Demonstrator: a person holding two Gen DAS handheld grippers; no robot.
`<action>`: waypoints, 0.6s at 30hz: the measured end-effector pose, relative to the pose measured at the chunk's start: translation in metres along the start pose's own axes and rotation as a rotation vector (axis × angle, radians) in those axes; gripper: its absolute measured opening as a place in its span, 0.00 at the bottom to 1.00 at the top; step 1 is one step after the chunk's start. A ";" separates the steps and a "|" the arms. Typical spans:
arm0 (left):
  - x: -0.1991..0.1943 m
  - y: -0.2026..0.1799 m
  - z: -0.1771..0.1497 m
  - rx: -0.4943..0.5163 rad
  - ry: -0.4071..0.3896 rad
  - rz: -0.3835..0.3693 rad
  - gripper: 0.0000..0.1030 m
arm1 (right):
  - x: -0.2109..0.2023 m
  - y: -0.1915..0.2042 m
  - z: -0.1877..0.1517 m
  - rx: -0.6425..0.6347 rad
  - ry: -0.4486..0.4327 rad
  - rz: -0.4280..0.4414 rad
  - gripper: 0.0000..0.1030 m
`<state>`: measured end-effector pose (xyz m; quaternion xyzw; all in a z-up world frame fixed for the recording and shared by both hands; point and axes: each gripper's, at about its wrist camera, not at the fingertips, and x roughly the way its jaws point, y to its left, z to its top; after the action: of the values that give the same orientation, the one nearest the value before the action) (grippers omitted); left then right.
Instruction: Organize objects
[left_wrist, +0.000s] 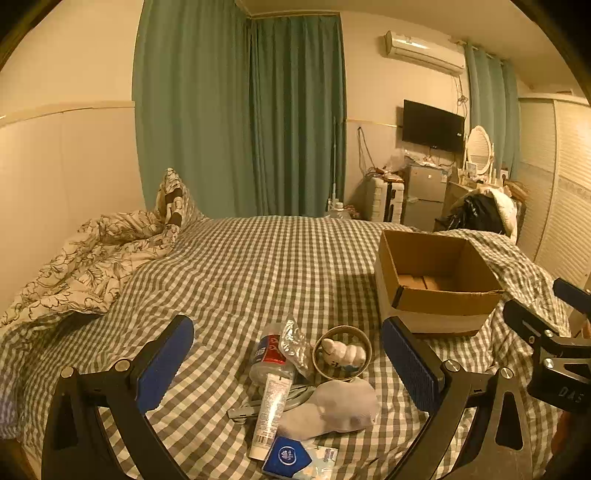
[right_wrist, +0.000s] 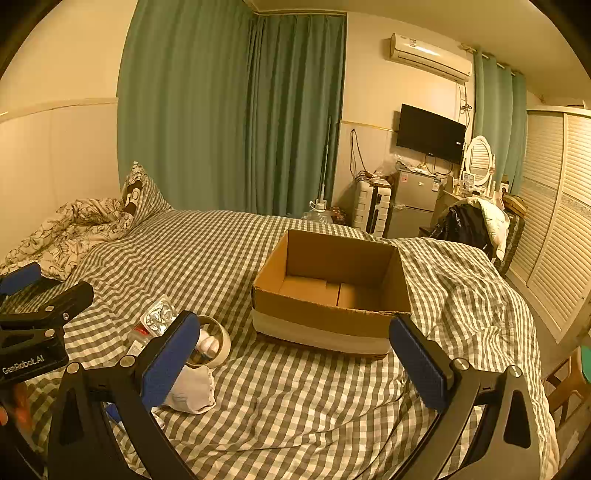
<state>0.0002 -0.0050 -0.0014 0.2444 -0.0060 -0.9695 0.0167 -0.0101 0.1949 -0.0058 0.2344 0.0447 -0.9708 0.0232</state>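
Note:
A small heap lies on the checked bed. It holds a clear bottle with a red label (left_wrist: 269, 352), a foil blister pack (left_wrist: 295, 345), a white tube (left_wrist: 273, 413), a white sock (left_wrist: 332, 410), a blue tissue pack (left_wrist: 290, 456) and a round cream bowl (left_wrist: 341, 373) with a small white figurine (left_wrist: 345, 352) inside. My left gripper (left_wrist: 288, 365) hovers open over this heap, touching nothing. My right gripper (right_wrist: 295, 363) is open too, above bare sheet in front of the empty cardboard box (right_wrist: 332, 291). The bowl (right_wrist: 218, 345) and sock (right_wrist: 192, 391) lie beside its left finger.
The cardboard box (left_wrist: 436, 280) stands right of the heap on the bed (left_wrist: 258, 266). A crumpled floral duvet (left_wrist: 85, 258) and a pillow lie at the far left. Past the bed are green curtains, a small fridge (right_wrist: 413, 203), a wall TV and a louvred wardrobe (right_wrist: 554, 221).

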 end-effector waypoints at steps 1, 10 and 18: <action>0.000 0.000 0.000 0.001 0.002 0.000 1.00 | 0.000 0.000 0.000 0.000 0.000 0.001 1.00; 0.002 -0.001 -0.002 0.009 0.014 -0.013 1.00 | 0.003 0.001 -0.001 0.002 0.006 0.005 1.00; 0.004 0.002 -0.002 -0.013 0.029 -0.023 1.00 | 0.002 0.003 -0.002 -0.001 0.010 0.009 1.00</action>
<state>-0.0020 -0.0072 -0.0050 0.2585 0.0034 -0.9660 0.0072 -0.0108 0.1921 -0.0092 0.2395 0.0444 -0.9695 0.0275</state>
